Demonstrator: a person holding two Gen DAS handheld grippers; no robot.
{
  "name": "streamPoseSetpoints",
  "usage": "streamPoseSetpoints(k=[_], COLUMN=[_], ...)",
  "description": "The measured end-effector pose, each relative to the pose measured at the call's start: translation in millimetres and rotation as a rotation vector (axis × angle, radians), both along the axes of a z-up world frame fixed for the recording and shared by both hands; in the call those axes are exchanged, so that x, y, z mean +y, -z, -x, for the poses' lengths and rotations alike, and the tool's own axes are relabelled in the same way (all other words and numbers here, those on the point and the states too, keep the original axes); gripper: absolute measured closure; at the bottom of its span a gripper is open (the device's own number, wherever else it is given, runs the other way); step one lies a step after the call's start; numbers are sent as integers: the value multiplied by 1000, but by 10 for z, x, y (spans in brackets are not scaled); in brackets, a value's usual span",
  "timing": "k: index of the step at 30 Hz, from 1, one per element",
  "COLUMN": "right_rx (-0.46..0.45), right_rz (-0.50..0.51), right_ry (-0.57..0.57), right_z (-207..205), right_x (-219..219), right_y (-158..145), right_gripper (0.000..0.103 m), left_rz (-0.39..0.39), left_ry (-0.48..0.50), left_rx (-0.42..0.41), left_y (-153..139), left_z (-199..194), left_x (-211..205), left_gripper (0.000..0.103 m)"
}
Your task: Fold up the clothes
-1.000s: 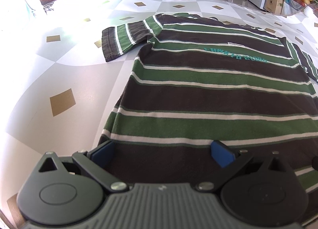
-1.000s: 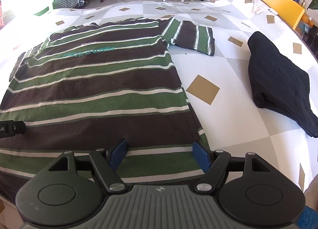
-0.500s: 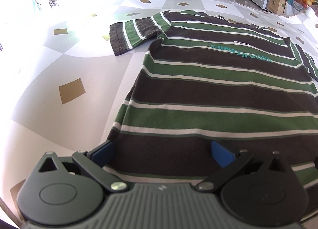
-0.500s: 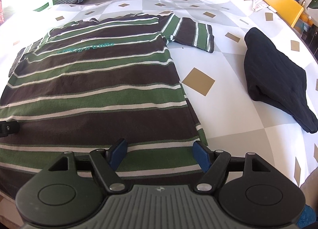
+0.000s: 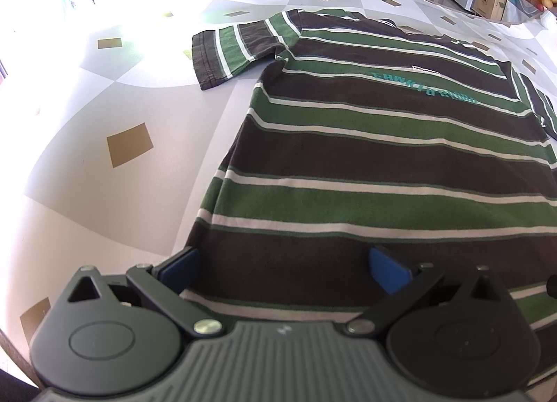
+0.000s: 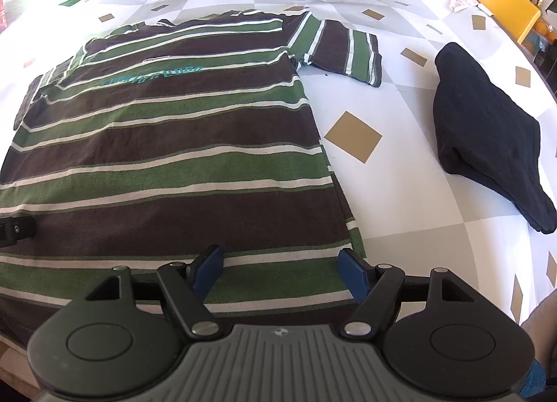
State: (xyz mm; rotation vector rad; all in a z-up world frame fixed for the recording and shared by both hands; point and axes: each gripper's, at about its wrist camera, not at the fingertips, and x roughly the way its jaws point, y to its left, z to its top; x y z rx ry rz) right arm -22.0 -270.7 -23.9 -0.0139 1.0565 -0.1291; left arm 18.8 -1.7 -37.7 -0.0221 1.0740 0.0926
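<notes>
Over the hem of the striped shirt (image 5: 383, 165) – now nearer than before – left hand-held gripper (image 5: 283, 268) and right hand-held gripper (image 6: 280, 268) hover wide open, holding nothing – 2 corners unpinched.

Left gripper (image 5: 283, 268): tilted down, jaws spread wide, nothing pinched.
Right gripper (image 6: 282, 268): tilted down, jaws apart, nothing pinched.

Striped T-shirt (image 5: 365, 165) spread flat on patterned tablecloth (image 5: 115, 95), teal lettering across chest, one short sleeve (image 5: 236, 50) extended sideways, left gripper (image 5: 282, 266) poised over hem, jaws apart, blue pads (image 5: 388, 271) straddling the shirt's near corner.
</notes>
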Motion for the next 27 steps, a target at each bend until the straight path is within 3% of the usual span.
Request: streamPoseSetpoints(k=[3, 8, 15, 19, 27], right_rx=[21, 50, 47, 90, 97], right_rz=[16, 25, -20, -40, -74], right_ry=[-57, -168, -353, -473, -552], right_z=[-63, -173, -540, -821, -1131], right_x=[83, 240, 259, 241, 217], right_y=[-21, -34, -266, -325, -228], right_gripper=[32, 32, 32, 32, 32], left_rz=[-2, -38, -15, -5, -8], left_ry=[38, 138, 159, 211, 361], left_rx=[18, -26, 28, 73, 83], left_y=[-23, -181, -228, -198, -229], left_z=[-55, -142, -429, -594, -833], left_x=[-70, -262, -344, -403, -514], left_gripper=[0, 0, 0, 0, 0])
